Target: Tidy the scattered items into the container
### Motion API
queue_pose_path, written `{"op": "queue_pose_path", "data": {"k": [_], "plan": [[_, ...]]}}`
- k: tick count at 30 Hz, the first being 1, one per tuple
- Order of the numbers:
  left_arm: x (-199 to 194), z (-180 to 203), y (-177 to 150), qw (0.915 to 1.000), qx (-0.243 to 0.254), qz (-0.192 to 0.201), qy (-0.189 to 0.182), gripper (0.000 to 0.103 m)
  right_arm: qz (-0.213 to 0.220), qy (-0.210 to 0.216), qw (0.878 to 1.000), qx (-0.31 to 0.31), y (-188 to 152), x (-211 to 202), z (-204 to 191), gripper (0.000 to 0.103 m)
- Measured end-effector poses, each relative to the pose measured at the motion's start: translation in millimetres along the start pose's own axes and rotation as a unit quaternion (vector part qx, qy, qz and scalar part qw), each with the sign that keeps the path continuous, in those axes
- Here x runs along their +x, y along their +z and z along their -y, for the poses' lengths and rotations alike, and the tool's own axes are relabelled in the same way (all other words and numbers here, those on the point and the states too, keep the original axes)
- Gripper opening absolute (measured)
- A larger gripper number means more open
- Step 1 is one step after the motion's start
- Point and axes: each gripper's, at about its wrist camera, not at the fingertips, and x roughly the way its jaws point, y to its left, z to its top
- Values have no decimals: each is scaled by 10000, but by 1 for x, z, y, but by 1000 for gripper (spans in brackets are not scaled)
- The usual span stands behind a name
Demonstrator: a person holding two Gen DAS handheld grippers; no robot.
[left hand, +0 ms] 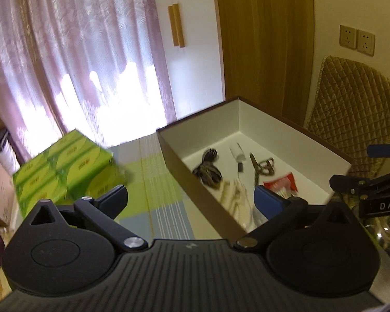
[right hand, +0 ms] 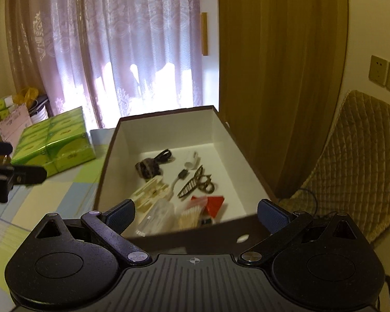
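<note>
A brown cardboard box (left hand: 286,135) with a white inside stands on the checked tablecloth (left hand: 156,182). In it lie a black coiled cable (left hand: 208,170), a white adapter (left hand: 238,156), dark scissors (left hand: 262,167), a red packet (left hand: 282,183) and cream-coloured pieces (left hand: 232,197). My left gripper (left hand: 192,201) is open and empty, straddling the box's near left wall. My right gripper (right hand: 197,215) is open and empty above the near end of the box (right hand: 169,132), over cotton swabs (right hand: 191,217) and a clear bottle (right hand: 158,215). Each gripper shows at the edge of the other's view.
A green multi-pack of tissues (left hand: 65,171) sits on the table left of the box. A chair with a quilted gold cover (left hand: 351,119) stands right of the box, by a wooden door (left hand: 262,39). Curtains (left hand: 78,52) hang behind, and cartons and bags are piled at far left (right hand: 13,114).
</note>
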Motion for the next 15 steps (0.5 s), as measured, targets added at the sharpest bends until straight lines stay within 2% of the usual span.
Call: {"op": "queue_pose_path", "data": {"k": [6,15], "plan": [[-29,-6,-22,9993,-131,-315,-162,102,-108,29,9994,341,-15,-29,-15,103],[-57,-16,-54,9978,-234,-574,-252,102,-209,-121,9989,405,-34,-55,-44,103]]}}
